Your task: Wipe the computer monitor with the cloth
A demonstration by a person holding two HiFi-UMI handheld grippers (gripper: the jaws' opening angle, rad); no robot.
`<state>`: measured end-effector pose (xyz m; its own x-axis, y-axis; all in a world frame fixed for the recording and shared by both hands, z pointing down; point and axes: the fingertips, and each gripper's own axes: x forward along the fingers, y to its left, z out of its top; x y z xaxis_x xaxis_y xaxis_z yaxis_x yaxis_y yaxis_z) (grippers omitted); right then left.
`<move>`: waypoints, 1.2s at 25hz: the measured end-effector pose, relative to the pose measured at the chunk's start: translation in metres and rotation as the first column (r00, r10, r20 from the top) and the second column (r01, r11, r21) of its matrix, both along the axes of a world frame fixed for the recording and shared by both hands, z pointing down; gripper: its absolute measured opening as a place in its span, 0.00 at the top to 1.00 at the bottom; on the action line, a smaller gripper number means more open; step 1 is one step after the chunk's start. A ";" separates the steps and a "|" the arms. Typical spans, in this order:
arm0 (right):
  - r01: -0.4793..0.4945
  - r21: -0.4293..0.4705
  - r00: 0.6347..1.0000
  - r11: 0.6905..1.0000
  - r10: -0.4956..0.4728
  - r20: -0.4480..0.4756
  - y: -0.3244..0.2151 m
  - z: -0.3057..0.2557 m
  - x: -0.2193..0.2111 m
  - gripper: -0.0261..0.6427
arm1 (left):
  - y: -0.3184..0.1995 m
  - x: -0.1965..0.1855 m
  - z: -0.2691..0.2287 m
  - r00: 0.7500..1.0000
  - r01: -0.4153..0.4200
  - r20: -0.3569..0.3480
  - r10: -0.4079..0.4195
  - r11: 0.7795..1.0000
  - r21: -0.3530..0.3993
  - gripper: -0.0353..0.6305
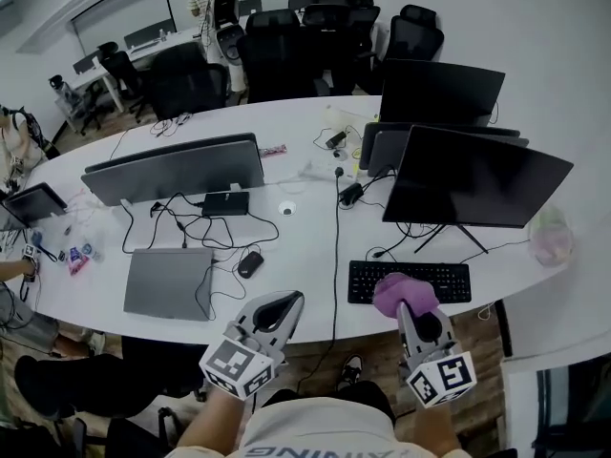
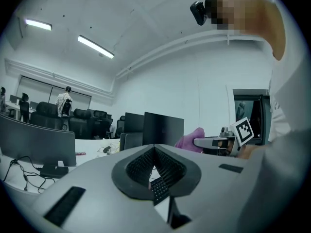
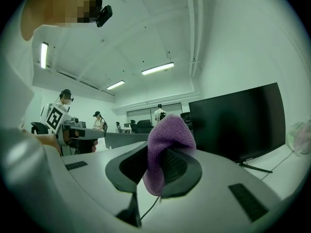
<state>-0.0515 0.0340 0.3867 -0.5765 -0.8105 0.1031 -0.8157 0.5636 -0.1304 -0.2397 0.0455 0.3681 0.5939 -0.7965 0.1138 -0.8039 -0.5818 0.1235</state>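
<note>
1. The right gripper (image 3: 158,165) has its jaws clamped on a purple cloth (image 3: 167,135). The cloth bulges out past the tips and folds over them, and a tail of it hangs down between the pads.
2. In the head view, the cloth is held over the near edge of a black keyboard (image 1: 409,281). It is in front of the dark monitor (image 1: 474,177) at the right of the white desk (image 1: 305,127) and clear of the screen.
3. In the right gripper view, the monitor stands just right of the cloth, with its black screen facing the jaws.
4. The left gripper (image 2: 154,165) has its jaws pressed together at the tips, with nothing held between them.
5. That gripper is held at the front edge of the desk, to the left of the right one. A closed grey laptop (image 1: 169,282) and a mouse (image 1: 250,263) lie on the desk beyond it.
</note>
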 end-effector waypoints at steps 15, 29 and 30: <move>0.082 -0.151 0.995 0.985 -0.071 0.076 -0.108 0.048 0.052 0.87 | -0.094 0.065 0.008 0.997 0.064 0.039 -0.063 0.997 -0.030 0.94; -0.082 -0.376 0.991 0.923 0.116 0.069 -0.159 0.131 0.002 0.87 | -0.135 0.017 0.041 0.999 -0.042 -0.032 0.040 0.996 -0.079 0.94; -0.096 -0.399 0.987 0.912 0.139 0.080 -0.165 0.138 0.000 0.87 | -0.136 0.015 0.044 0.998 -0.049 -0.037 0.046 0.995 -0.087 0.94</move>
<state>-0.0515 -0.1315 0.5248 -0.5046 -0.7794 0.3713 -0.8424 0.3504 -0.4094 -0.2246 -0.0904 0.4117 0.6357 -0.7551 0.1601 -0.7698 -0.6050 0.2032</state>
